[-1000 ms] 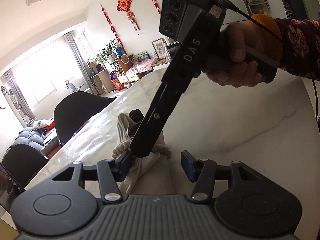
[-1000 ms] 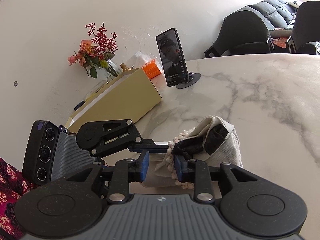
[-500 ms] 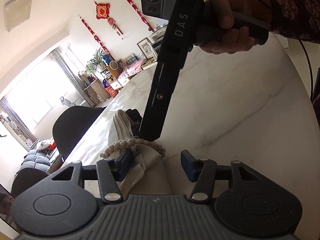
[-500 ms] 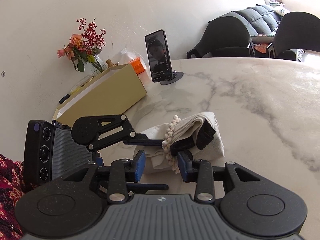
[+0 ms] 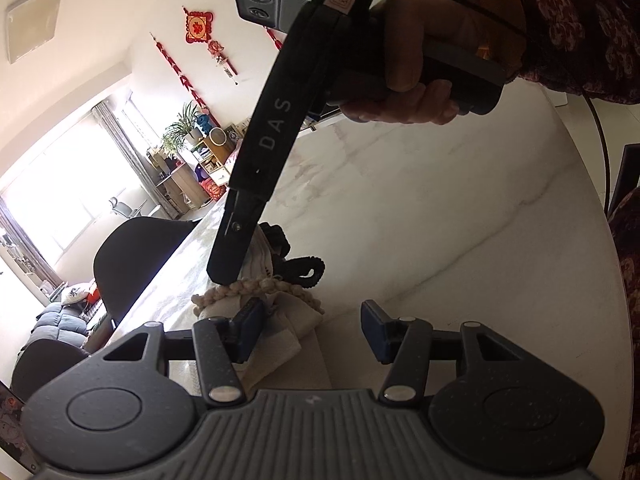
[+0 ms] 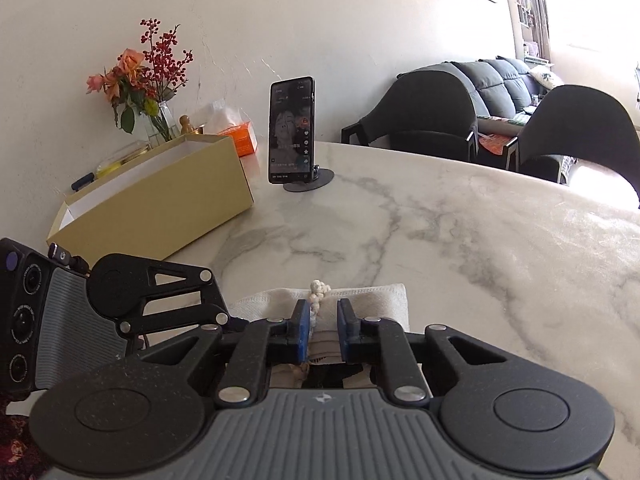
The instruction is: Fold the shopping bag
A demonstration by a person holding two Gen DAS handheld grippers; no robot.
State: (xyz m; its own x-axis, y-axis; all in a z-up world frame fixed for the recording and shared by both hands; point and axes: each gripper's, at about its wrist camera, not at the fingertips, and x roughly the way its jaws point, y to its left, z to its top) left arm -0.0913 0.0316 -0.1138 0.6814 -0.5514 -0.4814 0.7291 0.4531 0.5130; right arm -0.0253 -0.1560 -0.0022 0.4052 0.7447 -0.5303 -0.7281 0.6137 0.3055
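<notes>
Folded cream shopping bag [image 6: 360, 300] lying bundled on the marble table [image 6: 460, 232], close in front of both tools; braided cream handle [image 5: 264, 290] wrapped over the top, black strap [image 5: 304, 268] curling out beside it. Right gripper [image 6: 322, 332] down over the bundle, jaws closing, blue pads either side of the cloth and the braided cord, pinching the fold. Left gripper [image 5: 308, 330] half open, gripping nothing; left pad touching the near end of the bag, right pad over bare marble. Further back: tan box [image 6: 160, 204], phone on a stand [image 6: 291, 130], flowers in a vase [image 6: 140, 80].
</notes>
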